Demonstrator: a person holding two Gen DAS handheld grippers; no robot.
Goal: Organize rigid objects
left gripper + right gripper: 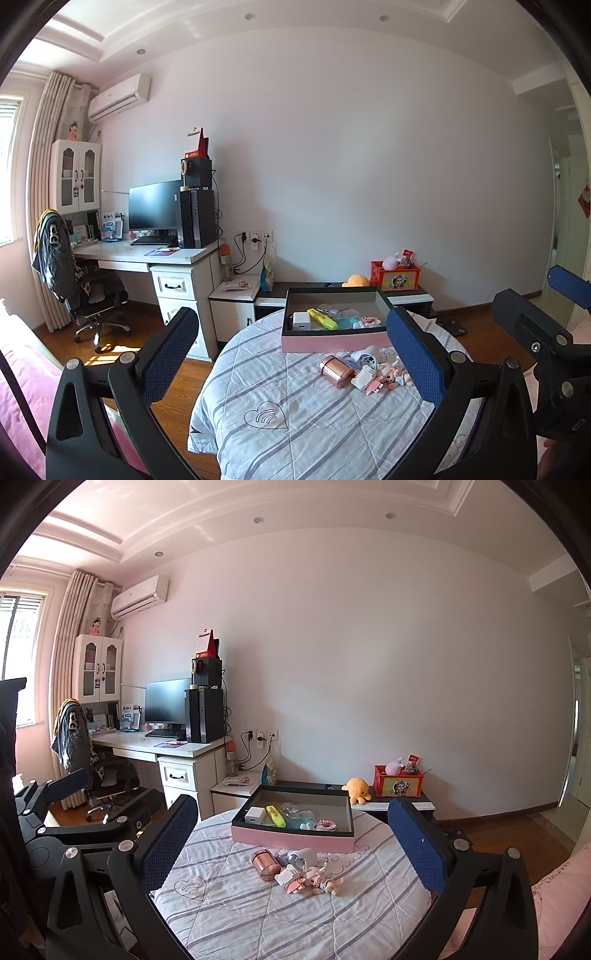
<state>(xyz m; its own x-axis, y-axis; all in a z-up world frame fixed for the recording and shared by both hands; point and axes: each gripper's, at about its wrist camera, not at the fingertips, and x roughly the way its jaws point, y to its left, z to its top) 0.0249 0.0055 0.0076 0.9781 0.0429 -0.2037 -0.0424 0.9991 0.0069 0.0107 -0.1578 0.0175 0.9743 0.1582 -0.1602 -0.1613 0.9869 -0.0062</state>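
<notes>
Both the left gripper and right gripper are held wide apart, empty, with the pink-walled rectangular cardboard box seen at 12 o'clock of the rose-gold metal cylinder.

Daylight from the window at left; sharp, edges fisheye-bent and vignetted.

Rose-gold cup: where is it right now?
The rose-gold cup lies on its side on the quilted table, in front of the pink tray, at the left end of the toy pile.

Small toys in a heap (too jumbled to identify); tray corner hidden by jaws.
</notes>
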